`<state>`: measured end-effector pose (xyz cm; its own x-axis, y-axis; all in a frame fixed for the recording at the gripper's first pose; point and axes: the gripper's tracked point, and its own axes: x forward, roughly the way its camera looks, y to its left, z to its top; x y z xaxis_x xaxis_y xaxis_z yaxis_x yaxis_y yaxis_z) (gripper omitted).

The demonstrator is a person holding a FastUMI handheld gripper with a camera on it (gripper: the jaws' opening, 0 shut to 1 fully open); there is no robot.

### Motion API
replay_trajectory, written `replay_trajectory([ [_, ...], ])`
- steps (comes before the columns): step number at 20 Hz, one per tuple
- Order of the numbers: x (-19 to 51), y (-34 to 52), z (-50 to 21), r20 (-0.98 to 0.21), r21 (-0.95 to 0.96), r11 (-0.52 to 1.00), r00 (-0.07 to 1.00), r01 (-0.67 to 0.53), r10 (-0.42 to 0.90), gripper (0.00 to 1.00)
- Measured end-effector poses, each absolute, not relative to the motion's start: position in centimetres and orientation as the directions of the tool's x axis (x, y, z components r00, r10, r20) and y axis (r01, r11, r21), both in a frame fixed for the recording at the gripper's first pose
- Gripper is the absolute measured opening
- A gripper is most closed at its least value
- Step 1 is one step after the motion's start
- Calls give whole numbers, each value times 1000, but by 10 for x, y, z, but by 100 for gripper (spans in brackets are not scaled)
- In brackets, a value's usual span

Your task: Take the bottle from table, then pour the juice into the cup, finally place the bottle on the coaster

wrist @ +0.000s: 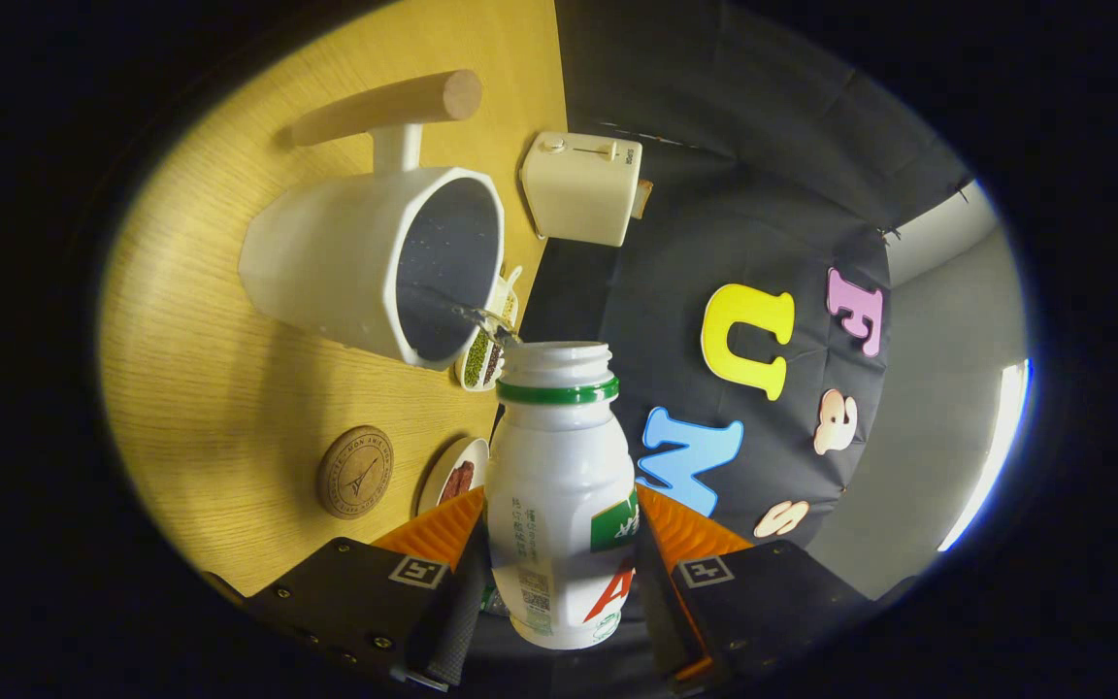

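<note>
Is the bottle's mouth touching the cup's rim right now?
Apart. The gripper view shows a gap between the bottle, gripped by the tongs, and the cup, bridged by a thin stream.

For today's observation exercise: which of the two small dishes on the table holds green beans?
The small dish just beyond the cup's rim; the dish near the coaster holds something reddish.

My wooden table (229, 388) carries the white cup (365, 262); the coaster (355, 472) at its six o'clock, a cream toaster (583, 187) at two, and two small dishes (489, 354), perhaps beans.
</note>
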<state>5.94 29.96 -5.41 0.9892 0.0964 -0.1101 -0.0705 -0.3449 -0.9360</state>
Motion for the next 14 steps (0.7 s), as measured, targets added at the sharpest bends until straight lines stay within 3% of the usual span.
replay_trajectory([
  [14,58,303,-56,-110,-918,-391,989,-64,98,71],
])
